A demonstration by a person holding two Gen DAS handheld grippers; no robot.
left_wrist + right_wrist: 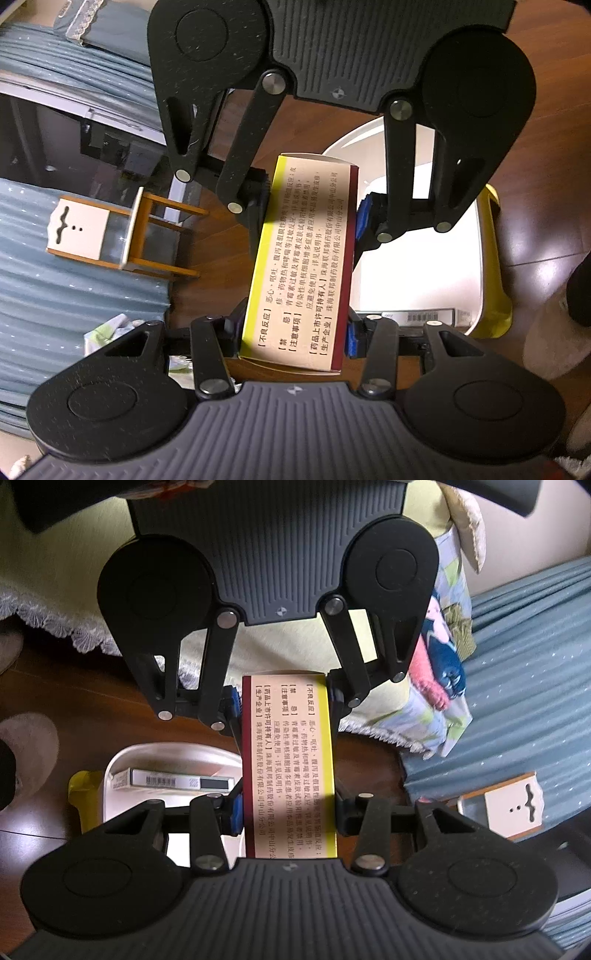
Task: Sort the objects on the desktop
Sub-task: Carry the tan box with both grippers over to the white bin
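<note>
A long medicine box [303, 266] with a yellow edge, a dark red edge and printed text hangs in the air between both grippers. My left gripper [295, 332] is shut on its near end, blue pads [352, 338] pressed to the red side. Facing it, my right gripper [312, 206] is shut on the far end. In the right wrist view the same box [291, 757] runs from my right gripper [290, 808] to the left gripper [284, 698]. Below lies a white tray [443, 277] with a yellow handle [496, 258], holding a white barcode box [166, 777].
Dark wooden floor [546, 147] lies under everything. A small wooden stool [122, 229] stands by blue-grey pleated fabric [55, 295]. A lace-edged pale cloth [55, 590] and a patterned cloth [443, 672] hang beyond the box. A fuzzy slipper [26, 746] lies near the tray [122, 760].
</note>
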